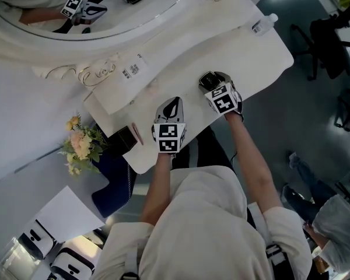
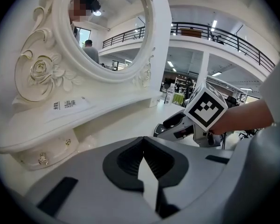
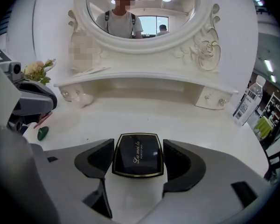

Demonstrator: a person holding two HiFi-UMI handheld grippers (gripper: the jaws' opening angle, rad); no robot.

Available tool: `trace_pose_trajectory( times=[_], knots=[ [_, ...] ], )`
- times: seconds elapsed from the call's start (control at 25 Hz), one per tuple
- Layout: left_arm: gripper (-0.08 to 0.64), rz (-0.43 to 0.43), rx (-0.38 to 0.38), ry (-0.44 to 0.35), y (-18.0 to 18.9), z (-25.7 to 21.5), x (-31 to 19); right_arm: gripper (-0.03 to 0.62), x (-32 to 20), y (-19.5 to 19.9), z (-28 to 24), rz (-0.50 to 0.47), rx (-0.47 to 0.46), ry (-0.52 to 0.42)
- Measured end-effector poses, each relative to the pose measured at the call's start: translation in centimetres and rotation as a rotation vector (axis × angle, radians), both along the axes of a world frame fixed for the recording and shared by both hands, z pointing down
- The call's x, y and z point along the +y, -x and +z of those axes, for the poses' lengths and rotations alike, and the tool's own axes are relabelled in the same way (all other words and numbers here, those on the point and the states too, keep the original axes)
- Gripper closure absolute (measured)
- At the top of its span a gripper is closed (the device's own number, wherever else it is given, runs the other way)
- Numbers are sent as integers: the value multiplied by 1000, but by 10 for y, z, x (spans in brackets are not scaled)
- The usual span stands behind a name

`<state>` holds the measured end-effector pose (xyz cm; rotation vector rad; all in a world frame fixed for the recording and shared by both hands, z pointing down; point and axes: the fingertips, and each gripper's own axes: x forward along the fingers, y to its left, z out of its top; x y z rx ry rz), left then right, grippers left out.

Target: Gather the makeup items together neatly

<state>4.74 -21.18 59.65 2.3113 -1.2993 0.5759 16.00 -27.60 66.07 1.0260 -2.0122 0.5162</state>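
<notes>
A black compact [image 3: 137, 161] with a gold rim and gold lettering lies flat on the white vanity top [image 3: 177, 118]. My right gripper [image 3: 138, 148] is shut on it, with both jaws against its sides. In the head view the compact [image 1: 206, 79] shows at the tip of the right gripper [image 1: 210, 81], near the table's middle. My left gripper [image 1: 171, 106] hovers just left of it, shut and holding nothing; its jaws [image 2: 143, 148] meet in the left gripper view. A black box [image 1: 123, 139] and a pink pencil [image 1: 137, 134] lie at the table's left end.
A big oval mirror [image 1: 93, 16] with a low shelf [image 1: 181, 51] backs the table. A water bottle [image 1: 263, 23] stands at the right end. A flower bunch [image 1: 80, 144] sits past the left edge. A small green piece [image 3: 42, 133] lies beside the left gripper.
</notes>
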Motion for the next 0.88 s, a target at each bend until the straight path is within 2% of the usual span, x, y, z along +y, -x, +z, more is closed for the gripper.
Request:
trace_pose_trajectory(
  times=[0.32, 0.64, 0.88],
  knots=[
    [545, -9, 1, 14, 1, 3, 2, 279, 1, -5, 8, 11, -48, 13],
    [545, -3, 6, 7, 2, -2, 9, 279, 5, -8, -2, 33, -41, -29],
    [545, 1, 4, -5, 6, -8, 20, 279, 17, -4, 1, 17, -28, -10]
  ],
)
